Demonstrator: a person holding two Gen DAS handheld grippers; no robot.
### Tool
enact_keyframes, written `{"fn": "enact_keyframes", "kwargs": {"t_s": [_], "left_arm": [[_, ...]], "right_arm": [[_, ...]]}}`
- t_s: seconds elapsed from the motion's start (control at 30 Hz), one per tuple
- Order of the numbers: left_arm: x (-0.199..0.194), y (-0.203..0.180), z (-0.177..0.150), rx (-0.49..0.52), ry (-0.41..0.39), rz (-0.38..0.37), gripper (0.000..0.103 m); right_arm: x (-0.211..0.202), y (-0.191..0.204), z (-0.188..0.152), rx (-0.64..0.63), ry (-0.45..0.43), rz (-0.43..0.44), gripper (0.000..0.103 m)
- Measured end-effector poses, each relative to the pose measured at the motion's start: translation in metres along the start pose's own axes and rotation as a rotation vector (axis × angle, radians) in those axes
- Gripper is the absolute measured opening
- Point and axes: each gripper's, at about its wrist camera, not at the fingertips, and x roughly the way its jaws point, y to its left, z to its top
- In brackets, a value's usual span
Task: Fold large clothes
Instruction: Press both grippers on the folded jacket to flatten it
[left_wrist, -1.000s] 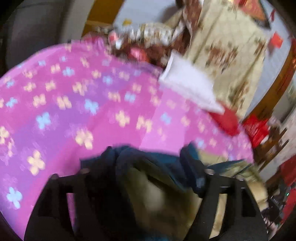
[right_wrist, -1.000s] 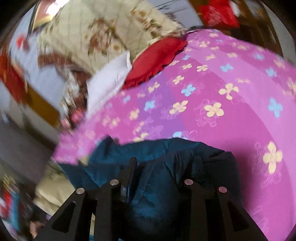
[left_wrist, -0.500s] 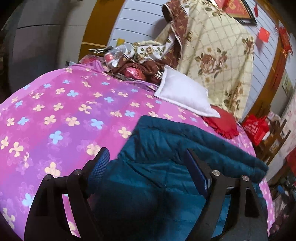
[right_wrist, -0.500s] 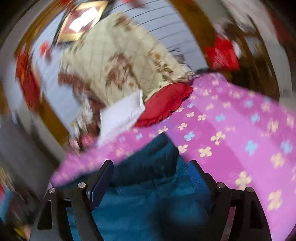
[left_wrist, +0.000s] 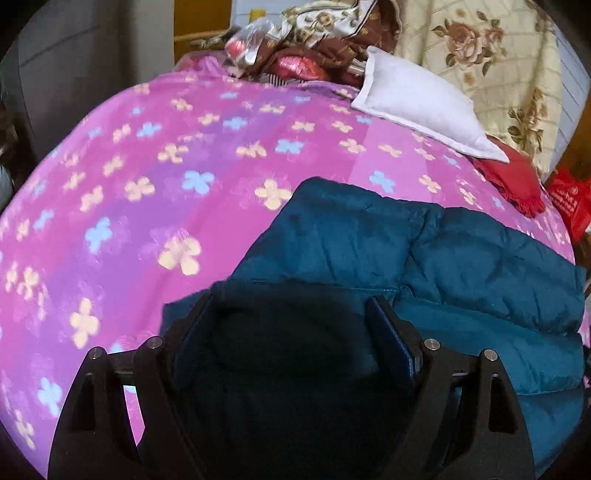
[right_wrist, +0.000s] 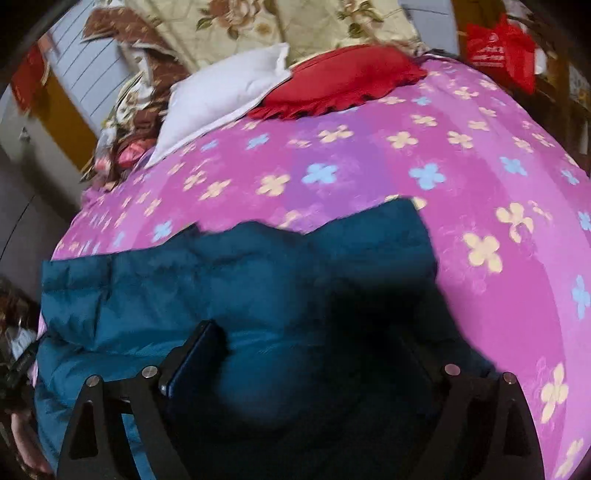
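Observation:
A teal padded jacket (left_wrist: 424, 258) lies folded on the pink flowered bedspread (left_wrist: 147, 184), near its front edge. It also shows in the right wrist view (right_wrist: 221, 280). My left gripper (left_wrist: 291, 306) is open, its jaws wide apart, low over the jacket's left end with dark fabric bulging between them. My right gripper (right_wrist: 314, 332) is open too, pressed low over the jacket's right end; its right finger is lost in blur and shadow.
A white pillow (left_wrist: 417, 103) and a red cushion (left_wrist: 513, 177) lie at the head of the bed, with a floral quilt (left_wrist: 498, 55) and a pile of cloth (left_wrist: 306, 40) behind. A red bag (right_wrist: 498, 40) hangs at the far right.
A second ago both grippers were shut on the bunched jacket. They let it go and opened; the jacket now lies spread flat, and both grippers have dropped low over it.

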Motion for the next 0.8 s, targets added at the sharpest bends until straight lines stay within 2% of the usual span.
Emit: {"fn": "enact_keyframes", "kwargs": {"t_s": [0.07, 0.17, 0.23, 0.3, 0.33, 0.4, 0.47, 0.53, 0.67, 0.7, 0.73, 0.77, 0.8], "left_arm": [[0.001, -0.003, -0.001, 0.008, -0.001, 0.011, 0.083], [-0.017, -0.007, -0.002, 0.024, -0.048, 0.035, 0.083], [-0.047, -0.01, 0.0, 0.02, -0.117, -0.018, 0.083], [-0.083, -0.02, -0.002, 0.032, -0.197, -0.106, 0.083], [-0.094, -0.026, -0.005, 0.049, -0.21, -0.139, 0.083], [-0.108, -0.043, -0.02, 0.101, -0.2, -0.235, 0.083], [-0.107, -0.052, -0.036, 0.115, -0.138, -0.283, 0.083], [-0.101, -0.061, -0.058, 0.137, -0.06, -0.261, 0.083], [-0.103, -0.072, -0.09, 0.191, -0.041, -0.186, 0.083], [-0.103, -0.074, -0.098, 0.196, -0.038, -0.169, 0.084], [-0.101, -0.076, -0.105, 0.203, -0.038, -0.154, 0.086], [-0.098, -0.078, -0.11, 0.21, -0.042, -0.143, 0.088], [-0.096, -0.079, -0.113, 0.218, -0.052, -0.134, 0.088]], "right_arm": [[0.002, -0.002, -0.001, 0.016, 0.002, -0.026, 0.09], [0.0, 0.002, 0.001, 0.002, -0.013, -0.062, 0.089], [-0.019, 0.002, -0.001, 0.0, -0.079, -0.059, 0.087], [-0.05, 0.011, -0.002, -0.024, -0.155, -0.025, 0.087], [-0.067, 0.02, -0.005, -0.043, -0.182, -0.004, 0.087], [-0.094, 0.04, -0.019, -0.096, -0.208, 0.038, 0.087], [-0.111, 0.059, -0.037, -0.141, -0.2, 0.075, 0.087], [-0.127, 0.08, -0.064, -0.188, -0.182, 0.089, 0.087], [-0.142, 0.103, -0.11, -0.244, -0.164, 0.1, 0.088], [-0.142, 0.102, -0.119, -0.26, -0.167, 0.099, 0.09], [-0.136, 0.103, -0.129, -0.287, -0.167, 0.085, 0.101], [-0.127, 0.101, -0.136, -0.307, -0.156, 0.068, 0.103], [-0.106, 0.098, -0.139, -0.313, -0.094, 0.041, 0.103]]}}
